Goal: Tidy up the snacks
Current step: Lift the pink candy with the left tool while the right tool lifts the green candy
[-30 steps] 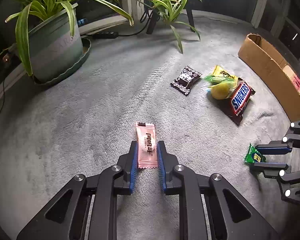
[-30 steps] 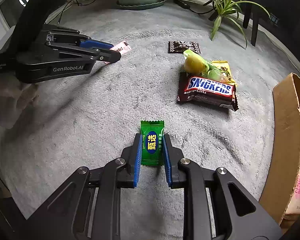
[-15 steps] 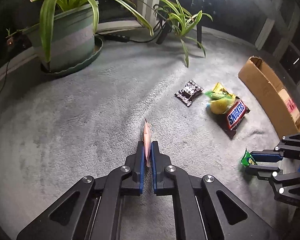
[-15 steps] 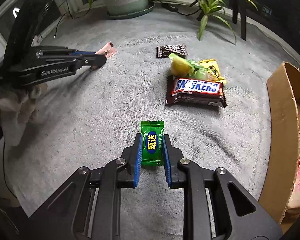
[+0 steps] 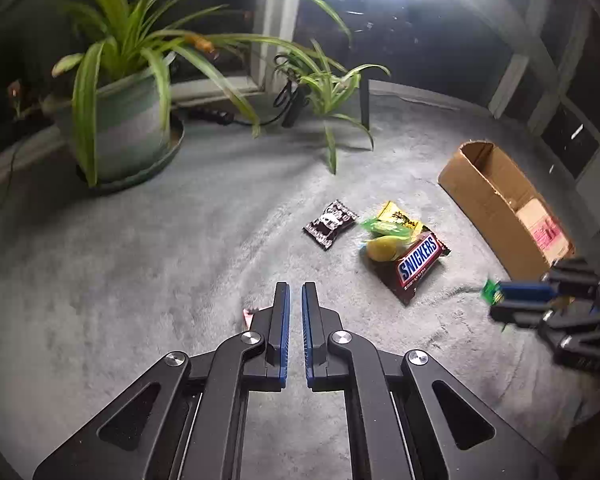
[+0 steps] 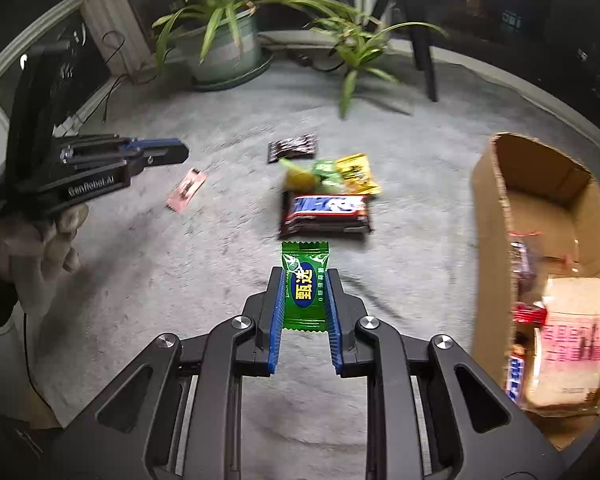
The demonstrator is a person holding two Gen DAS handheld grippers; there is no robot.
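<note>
My right gripper (image 6: 303, 278) is shut on a green candy packet (image 6: 305, 285) and holds it above the grey carpet, left of the cardboard box (image 6: 496, 216). My left gripper (image 5: 295, 292) is shut with nothing between its blue pads. The pink candy packet (image 6: 186, 189) is out of the jaws, below the left gripper; in the left wrist view only its edge (image 5: 249, 314) shows behind the left finger. A Snickers bag (image 5: 414, 266), a yellow-green snack bag (image 5: 388, 236) and a dark packet (image 5: 331, 224) lie ahead in a cluster.
The cardboard box (image 5: 496, 204) on the right holds several packaged snacks (image 6: 560, 344). A potted plant (image 5: 124, 136) in a saucer stands at the back left, a smaller plant (image 5: 328, 92) and a black cable behind the snacks. A bright lamp glares overhead.
The left gripper has lost the pink packet, which has dropped out of its jaws. Both grippers have risen; the right one has carried the green candy toward the box.
</note>
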